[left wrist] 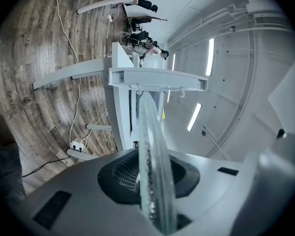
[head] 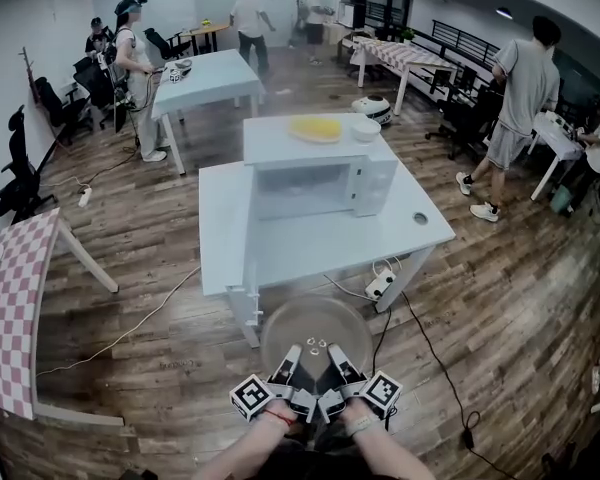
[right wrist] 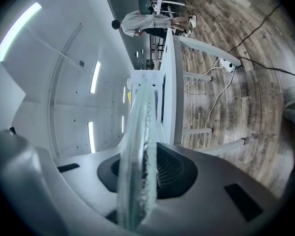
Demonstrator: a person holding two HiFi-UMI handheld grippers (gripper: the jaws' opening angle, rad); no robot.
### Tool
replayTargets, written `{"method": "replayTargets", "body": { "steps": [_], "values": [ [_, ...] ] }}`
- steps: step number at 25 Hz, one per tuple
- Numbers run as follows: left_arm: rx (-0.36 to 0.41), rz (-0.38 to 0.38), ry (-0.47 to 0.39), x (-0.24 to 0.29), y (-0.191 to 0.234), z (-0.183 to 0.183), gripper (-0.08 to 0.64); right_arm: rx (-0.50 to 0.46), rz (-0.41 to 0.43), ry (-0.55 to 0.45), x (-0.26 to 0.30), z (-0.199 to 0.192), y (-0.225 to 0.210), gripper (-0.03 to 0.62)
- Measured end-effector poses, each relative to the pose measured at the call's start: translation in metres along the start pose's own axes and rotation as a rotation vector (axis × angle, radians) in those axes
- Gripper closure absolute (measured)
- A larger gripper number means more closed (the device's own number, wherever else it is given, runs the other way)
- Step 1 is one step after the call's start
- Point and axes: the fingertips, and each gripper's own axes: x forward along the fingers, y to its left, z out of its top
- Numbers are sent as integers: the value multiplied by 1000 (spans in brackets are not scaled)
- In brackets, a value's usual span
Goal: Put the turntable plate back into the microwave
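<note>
1. Left gripper: its jaws are clamped on the near rim of the turntable plate. In the left gripper view the glass edge runs straight up between the ribbed pads.
2. Right gripper: it is likewise closed on the same near rim, just beside the left one. The right gripper view shows the glass seated between its pads.
3. Judgement on the hold: two grips side by side on one edge share the weight of a heavy, slippery disc. They also keep it roughly level, with the far edge leading.
4. Plate position: it is carried in the air over the wooden floor, short of the table and well apart from the microwave. It is not yet returned.
5. Microwave: it stands on the table with its front towards the person, in line with the plate, which suits a straight approach. The cavity appears open, though this cannot be confirmed.
6. Hazard noted: a power strip and its cables lie on the floor by the table on the approach path.
</note>
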Motion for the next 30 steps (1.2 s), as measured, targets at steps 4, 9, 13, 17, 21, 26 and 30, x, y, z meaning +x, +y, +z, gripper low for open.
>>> {"method": "replayTargets", "body": {
  "steps": [4,9,13,17,21,26,30],
  "values": [
    [24,36,-28,6,10,8,483,17,-9,30,12,5,-7,512],
    [4,18,-89,31,9,14,483,17,-7,82,36,22,-9,512],
    [7,10,-137,56,10,18,483,10,-4,129,57,43,-9,512],
    [0,8,-182,77,11,20,483,15,-11,173,75,60,-11,512],
    [14,38,-215,94,22,19,482,12,-14,209,88,79,-15,512],
    [12,29,-264,120,24,28,482,15,-15,253,114,97,-17,512],
    [-7,12,-293,141,25,30,482,17,-25,277,129,111,-21,512]
  ]
}}
